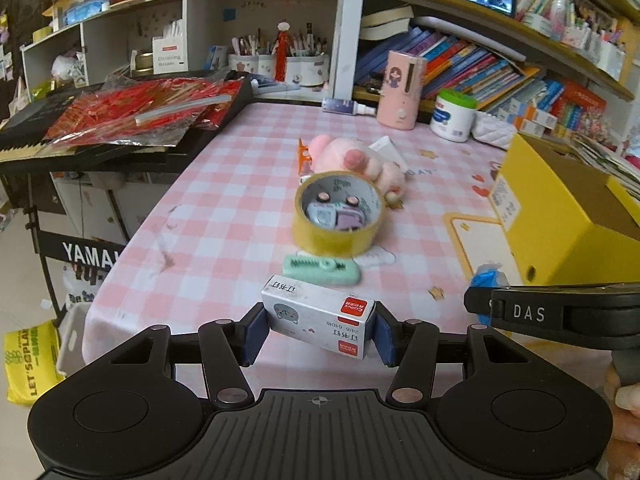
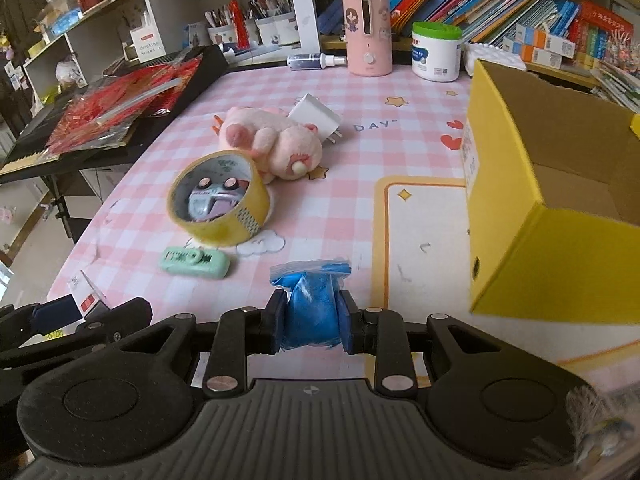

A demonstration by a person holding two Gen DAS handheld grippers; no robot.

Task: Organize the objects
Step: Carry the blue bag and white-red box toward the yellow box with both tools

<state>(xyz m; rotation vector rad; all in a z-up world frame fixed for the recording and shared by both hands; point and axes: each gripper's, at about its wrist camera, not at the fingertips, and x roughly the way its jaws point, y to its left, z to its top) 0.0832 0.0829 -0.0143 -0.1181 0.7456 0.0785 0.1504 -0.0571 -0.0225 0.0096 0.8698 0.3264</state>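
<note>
You've got the staple box pinched across its ends in your left gripper, jaws closed on it, lifted clear of the checked surface. Your right gripper has its jaws squeezed on the blue bag. The open yellow box sits to your right; bring both over its rim level, right one first, and keep your grip until you're inside.
</note>
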